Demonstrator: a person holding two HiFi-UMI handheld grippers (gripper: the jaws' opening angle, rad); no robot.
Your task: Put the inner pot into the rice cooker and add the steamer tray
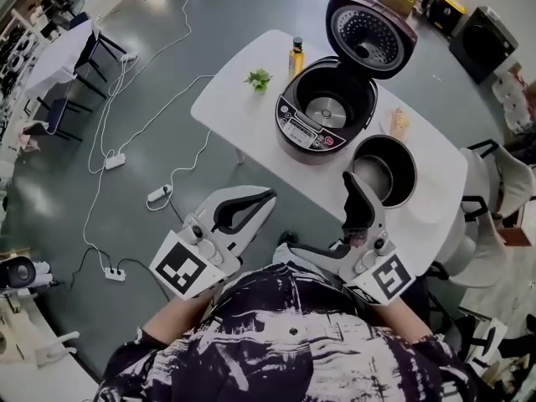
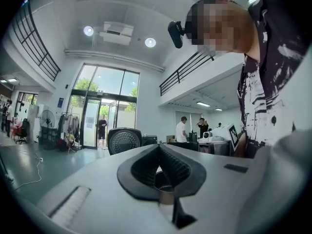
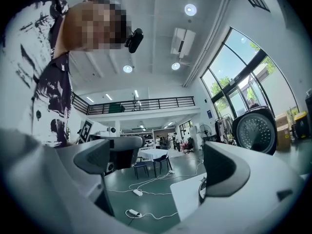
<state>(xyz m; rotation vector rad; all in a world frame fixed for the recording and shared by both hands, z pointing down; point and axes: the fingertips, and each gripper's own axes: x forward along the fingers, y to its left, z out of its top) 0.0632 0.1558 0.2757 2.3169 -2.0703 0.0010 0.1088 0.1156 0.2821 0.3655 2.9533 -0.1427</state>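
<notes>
Patterned shirt at the near edge, rice cooker and inner pot laid out beyond on the white tabletop.
From the head view, the inner pot is seen standing on the tabletop just right of the rice cooker, whose lid is tipped up; the right tongs are held with one jaw beside the pot's rim, the left tongs off the tabletop's near edge. In the left gripper view, the left tongs are seen pressed together, empty. In the right gripper view, the right tongs are spread wide, with nothing held between.

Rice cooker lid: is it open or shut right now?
Open. The lid stands tipped back behind the cooker, its perforated underside facing the head view, and the cooker's bare cavity is exposed.
</notes>
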